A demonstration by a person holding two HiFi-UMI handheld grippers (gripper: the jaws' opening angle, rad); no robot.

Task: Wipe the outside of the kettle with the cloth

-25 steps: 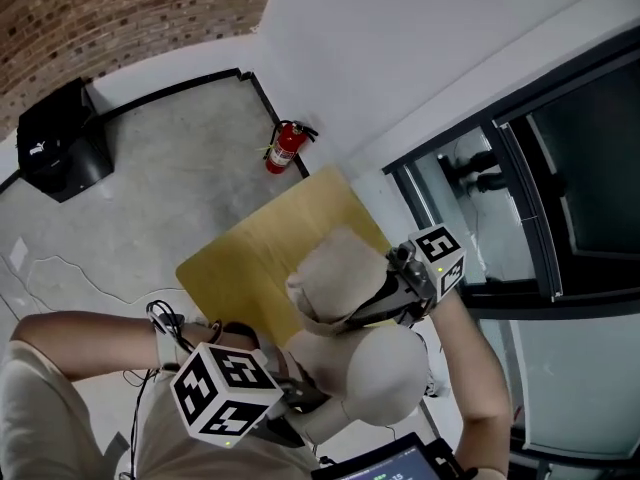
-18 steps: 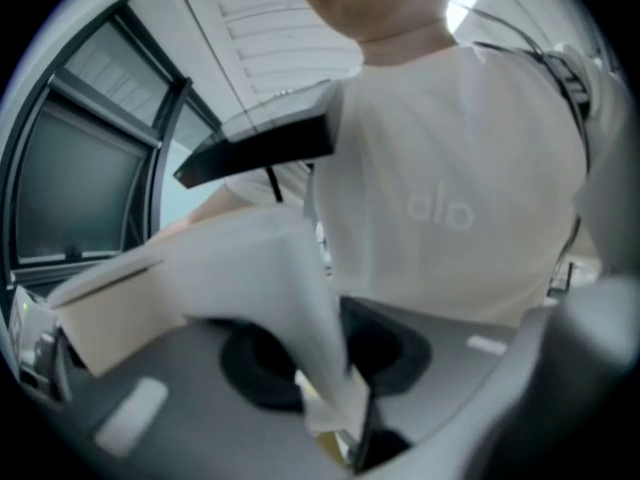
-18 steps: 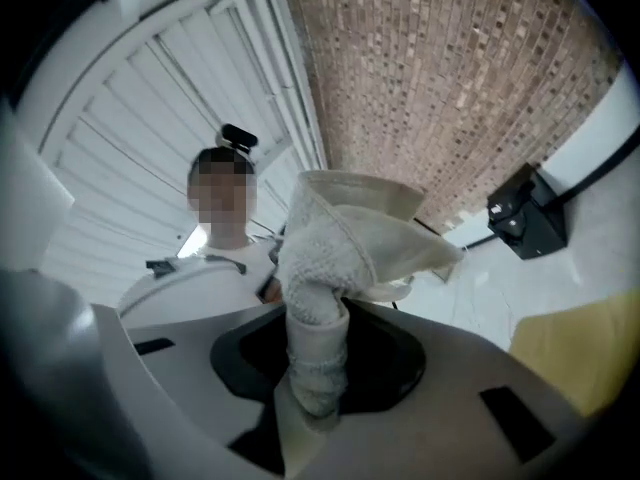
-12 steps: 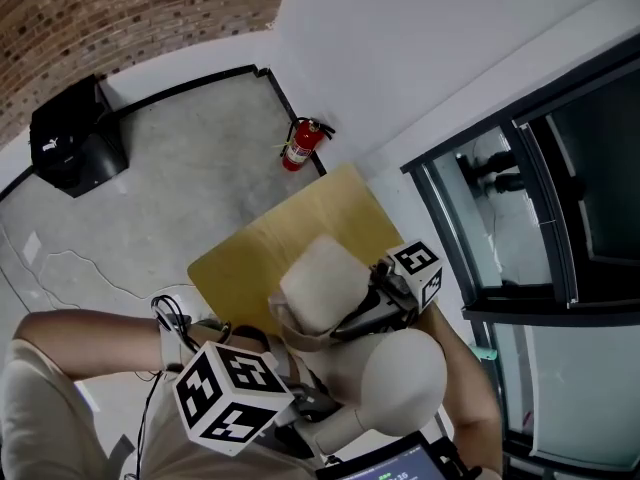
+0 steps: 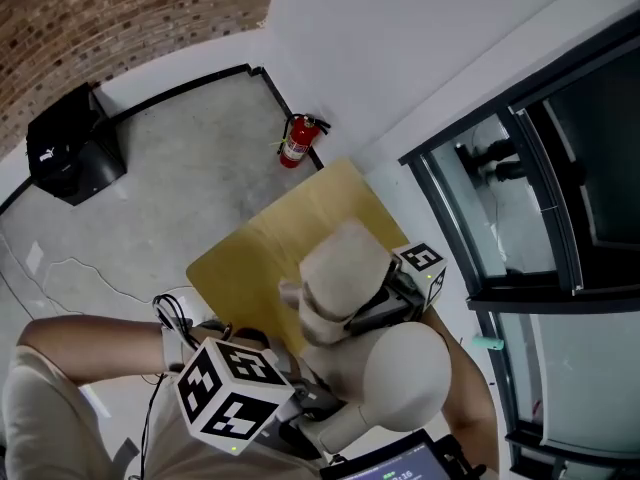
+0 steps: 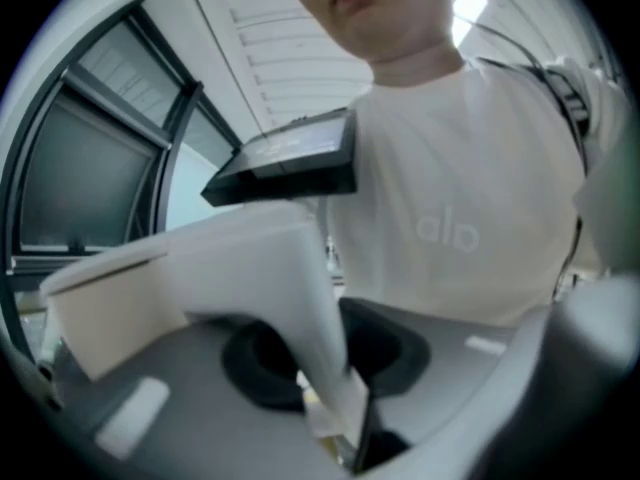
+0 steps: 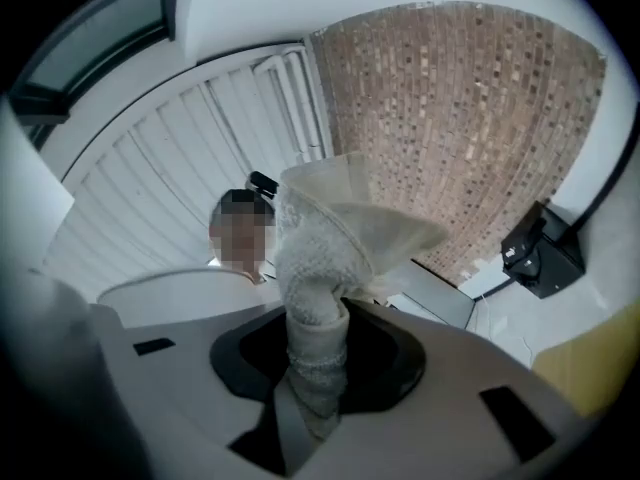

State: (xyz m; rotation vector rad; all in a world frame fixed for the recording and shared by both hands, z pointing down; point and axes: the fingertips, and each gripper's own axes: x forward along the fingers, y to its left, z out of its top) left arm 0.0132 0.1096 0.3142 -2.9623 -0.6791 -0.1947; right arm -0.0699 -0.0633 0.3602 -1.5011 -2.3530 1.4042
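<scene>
Only the left gripper view shows your left gripper [image 6: 345, 438] with its jaws closing on the kettle [image 5: 405, 373], at the pale handle [image 6: 250, 268]. In the right gripper view, your right gripper [image 7: 310, 408] is clamped on the bunched cloth [image 5: 343, 273]. The head view puts the cloth just above the kettle's round body. The table [image 5: 245, 258] beyond them is bare, and its far corner is near the wall.

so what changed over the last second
The right tongs, shut on the cloth, slid a little toward the picture's left along the kettle, taking the cloth with them. The left tongs kept their place and are closing on the kettle handle between them. Nothing was let go.
</scene>
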